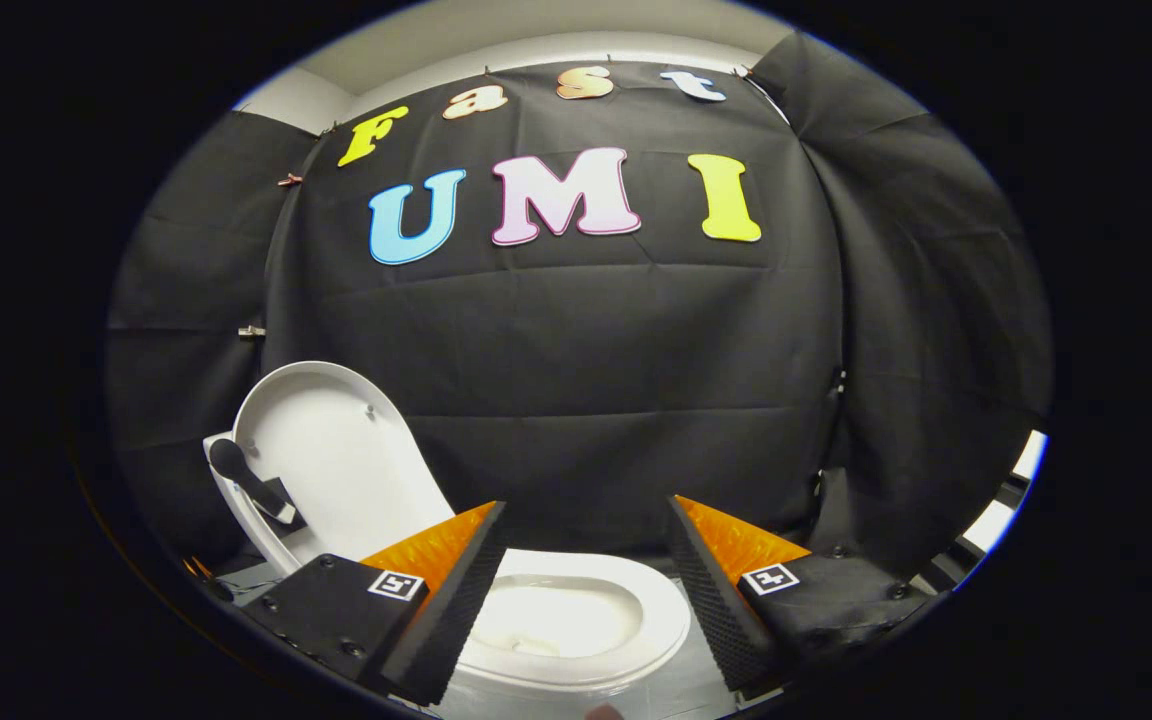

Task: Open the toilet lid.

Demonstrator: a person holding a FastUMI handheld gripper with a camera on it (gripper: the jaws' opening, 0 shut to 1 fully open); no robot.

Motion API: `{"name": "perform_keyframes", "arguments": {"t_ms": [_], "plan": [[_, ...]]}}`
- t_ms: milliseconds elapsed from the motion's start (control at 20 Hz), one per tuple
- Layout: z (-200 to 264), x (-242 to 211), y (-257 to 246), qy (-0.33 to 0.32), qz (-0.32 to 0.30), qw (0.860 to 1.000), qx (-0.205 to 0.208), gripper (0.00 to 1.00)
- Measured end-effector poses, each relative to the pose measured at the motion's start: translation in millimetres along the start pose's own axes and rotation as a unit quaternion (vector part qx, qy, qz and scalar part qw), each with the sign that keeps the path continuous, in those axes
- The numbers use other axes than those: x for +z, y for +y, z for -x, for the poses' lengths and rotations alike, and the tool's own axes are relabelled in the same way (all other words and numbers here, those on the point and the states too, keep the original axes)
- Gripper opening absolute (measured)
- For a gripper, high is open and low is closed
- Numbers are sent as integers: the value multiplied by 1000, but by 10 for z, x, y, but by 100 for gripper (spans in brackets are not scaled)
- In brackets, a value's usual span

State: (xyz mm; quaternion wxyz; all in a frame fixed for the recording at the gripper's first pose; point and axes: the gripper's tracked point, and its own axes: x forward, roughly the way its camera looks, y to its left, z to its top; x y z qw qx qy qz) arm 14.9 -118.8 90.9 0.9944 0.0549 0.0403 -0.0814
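Claw spread empty above seat; raised toilet lid beyond, left.

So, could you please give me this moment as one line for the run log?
toilet lid: raised, upright | seat: down, bowl exposed | gripper: open, holding nothing, bowl between fingers | black handle: on lid's edge

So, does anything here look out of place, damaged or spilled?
Nothing stands out. The toilet lid stands raised, the seat rests flat on the bowl, and the open gripper holds nothing.
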Motion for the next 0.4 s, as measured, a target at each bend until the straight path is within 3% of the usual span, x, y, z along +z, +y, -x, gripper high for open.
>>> {"name": "perform_keyframes", "arguments": {"t_ms": [400], "plan": [[-6,-73,-3,11,5,1000,-1,99]]}}
